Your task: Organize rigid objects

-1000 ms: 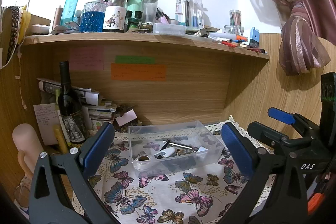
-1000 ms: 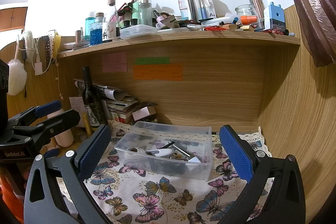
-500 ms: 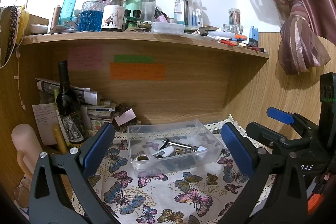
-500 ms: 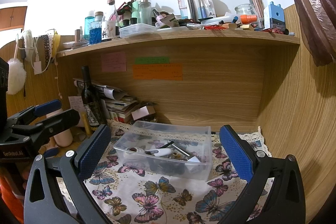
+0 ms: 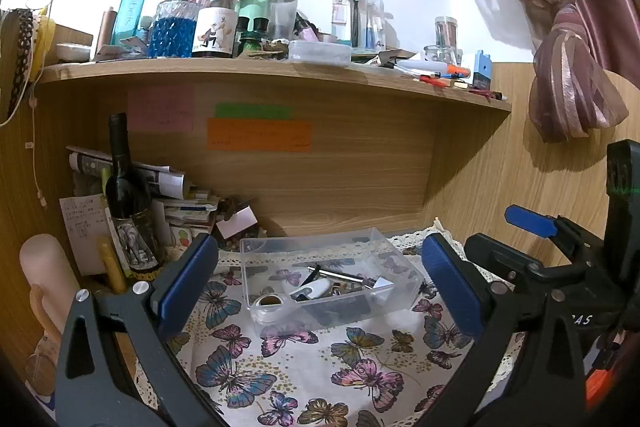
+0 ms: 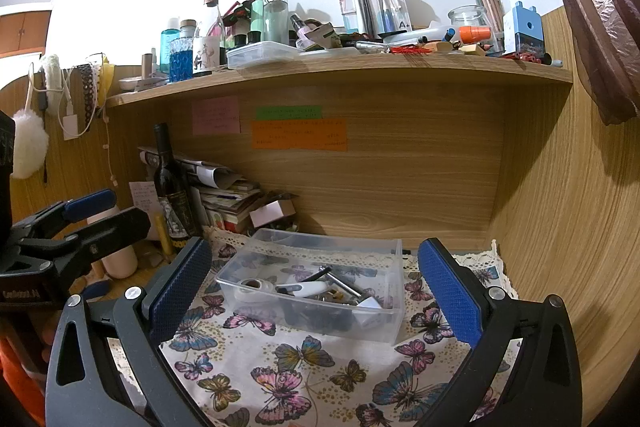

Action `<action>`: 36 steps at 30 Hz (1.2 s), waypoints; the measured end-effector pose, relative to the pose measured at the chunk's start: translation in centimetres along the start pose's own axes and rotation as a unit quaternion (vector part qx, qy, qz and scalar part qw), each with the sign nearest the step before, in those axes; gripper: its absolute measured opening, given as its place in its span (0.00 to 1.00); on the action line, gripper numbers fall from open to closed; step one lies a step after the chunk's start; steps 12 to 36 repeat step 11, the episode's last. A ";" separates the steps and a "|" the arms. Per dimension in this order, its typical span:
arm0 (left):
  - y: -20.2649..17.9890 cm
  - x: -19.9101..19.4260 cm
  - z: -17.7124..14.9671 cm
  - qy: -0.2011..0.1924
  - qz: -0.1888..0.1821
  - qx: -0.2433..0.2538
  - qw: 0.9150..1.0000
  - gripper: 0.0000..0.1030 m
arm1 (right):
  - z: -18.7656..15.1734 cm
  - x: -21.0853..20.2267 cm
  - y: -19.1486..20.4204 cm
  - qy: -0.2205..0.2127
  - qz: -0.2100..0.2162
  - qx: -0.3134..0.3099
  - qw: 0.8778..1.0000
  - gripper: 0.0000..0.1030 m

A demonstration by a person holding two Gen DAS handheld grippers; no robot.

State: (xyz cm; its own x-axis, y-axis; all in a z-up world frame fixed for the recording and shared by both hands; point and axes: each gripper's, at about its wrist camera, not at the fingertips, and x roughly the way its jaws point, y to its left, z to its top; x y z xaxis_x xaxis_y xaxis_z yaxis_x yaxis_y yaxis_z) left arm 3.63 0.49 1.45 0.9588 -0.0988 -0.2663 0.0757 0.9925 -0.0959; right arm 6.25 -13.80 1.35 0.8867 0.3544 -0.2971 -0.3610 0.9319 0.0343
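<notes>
A clear plastic box point(image 5: 392, 261) point(image 6: 394, 267) sits on a butterfly-print cloth under the shelf. It holds several small rigid items, among them a white clipper-like tool point(image 5: 310, 291) point(image 6: 302, 287) and a metal rod point(image 5: 340, 273). My left gripper point(image 5: 320, 281) is open and empty, hovering in front of the box. My right gripper point(image 6: 314, 285) is open and empty too, also in front of the box. The right gripper shows at the right edge of the left wrist view point(image 5: 552, 259).
A dark wine bottle point(image 5: 124, 187) point(image 6: 170, 187) and stacked papers point(image 5: 180, 203) stand at the left of the alcove. The wooden shelf above point(image 5: 280, 73) is crowded with bottles and stationery. A curtain point(image 5: 568, 83) hangs at the right. Wooden walls close in the back and right.
Both views have shifted very slightly; the grippers stay open and nothing in the box has moved.
</notes>
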 end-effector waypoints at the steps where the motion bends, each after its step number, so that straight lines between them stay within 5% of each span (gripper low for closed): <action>1: 0.1 0.0 0.0 -0.001 0.000 0.000 1.000 1.00 | 0.0 0.1 -0.1 0.000 0.000 0.000 1.000 1.00; 36: 0.4 0.0 0.0 -0.006 0.000 -0.002 1.000 1.00 | -0.3 0.5 -0.2 0.004 -0.003 0.003 1.000 1.00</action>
